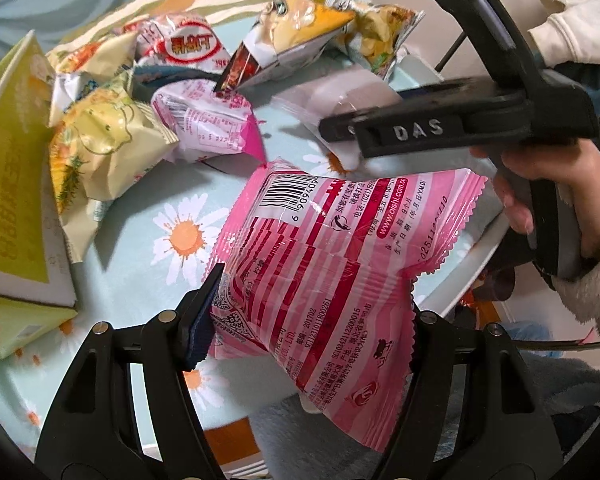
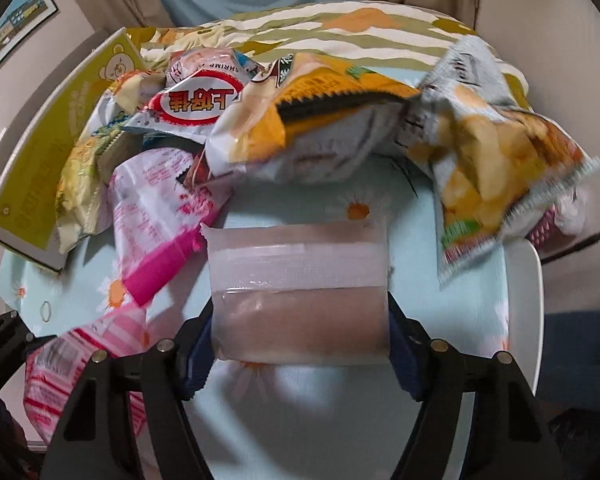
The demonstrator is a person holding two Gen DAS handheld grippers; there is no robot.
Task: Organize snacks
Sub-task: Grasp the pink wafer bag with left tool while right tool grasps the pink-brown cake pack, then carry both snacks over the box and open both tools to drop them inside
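Observation:
My left gripper (image 1: 312,312) is shut on a pink striped snack packet (image 1: 332,264) and holds it above the daisy-print table (image 1: 140,264). The packet also shows at the lower left of the right wrist view (image 2: 72,364). My right gripper (image 2: 300,344) is shut on a clear zip bag (image 2: 300,292) over the table; in the left wrist view the gripper (image 1: 340,132) reaches in from the right with the bag (image 1: 340,96). A pile of snack packets lies at the back: a pink-and-white packet (image 1: 208,120), a yellow packet (image 1: 100,148), a red-label shrimp packet (image 2: 196,104), an orange packet (image 2: 308,120).
A yellow-green carton (image 1: 8,184) stands at the table's left. A chip packet (image 2: 496,168) lies at the right, over the white table rim (image 2: 528,312). A striped cushion (image 2: 340,32) lies behind the pile.

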